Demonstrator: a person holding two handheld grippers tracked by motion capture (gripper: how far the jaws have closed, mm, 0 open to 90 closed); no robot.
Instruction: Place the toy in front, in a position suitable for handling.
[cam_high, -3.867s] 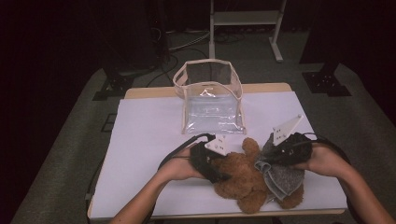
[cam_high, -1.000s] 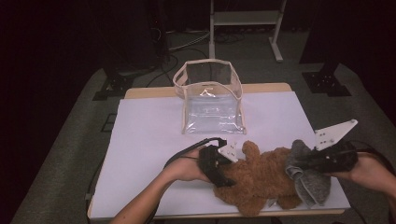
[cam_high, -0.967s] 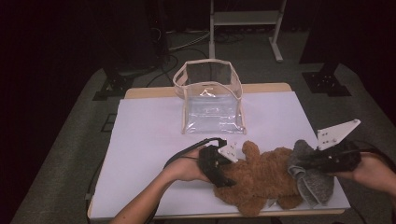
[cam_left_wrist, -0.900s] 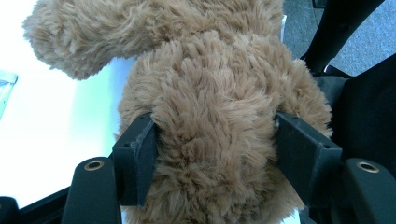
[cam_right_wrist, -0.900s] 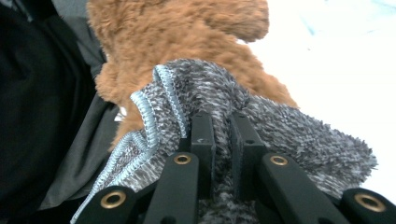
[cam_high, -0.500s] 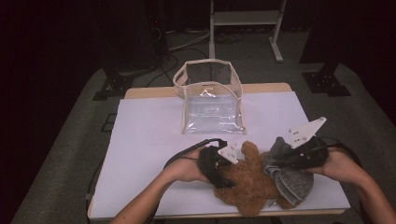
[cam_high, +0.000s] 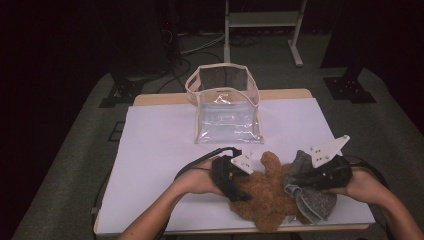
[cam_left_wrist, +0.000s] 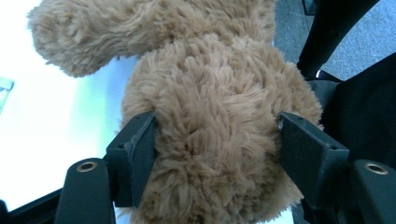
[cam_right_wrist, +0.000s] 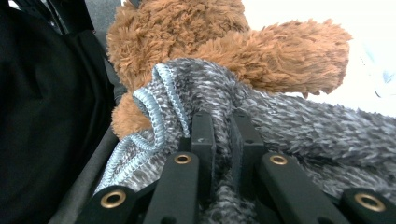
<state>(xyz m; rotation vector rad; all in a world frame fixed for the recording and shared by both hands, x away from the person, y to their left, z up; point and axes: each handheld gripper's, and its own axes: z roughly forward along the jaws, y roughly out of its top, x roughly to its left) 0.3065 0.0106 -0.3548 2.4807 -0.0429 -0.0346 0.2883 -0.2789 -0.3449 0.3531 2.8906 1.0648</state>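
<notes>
One brown teddy bear (cam_high: 267, 192) at the table's (cam_high: 155, 150) near edge, one grey knit garment (cam_high: 307, 192) at its right. Left gripper (cam_left_wrist: 212, 149) clamps the bear's body, jaws just widening; right gripper (cam_right_wrist: 223, 135) pinches the knit. One clear bag (cam_high: 225, 107) farther back — upright.

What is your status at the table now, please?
Left claw clamped around brown teddy bear. Right claw shut on grey knit garment. Nothing in the way.

The teddy bear (cam_high: 267, 197) is shaggy golden brown, its knit garment (cam_right_wrist: 289, 126) flecked grey with pale-blue edging, on a white tabletop (cam_high: 155, 150).
</notes>
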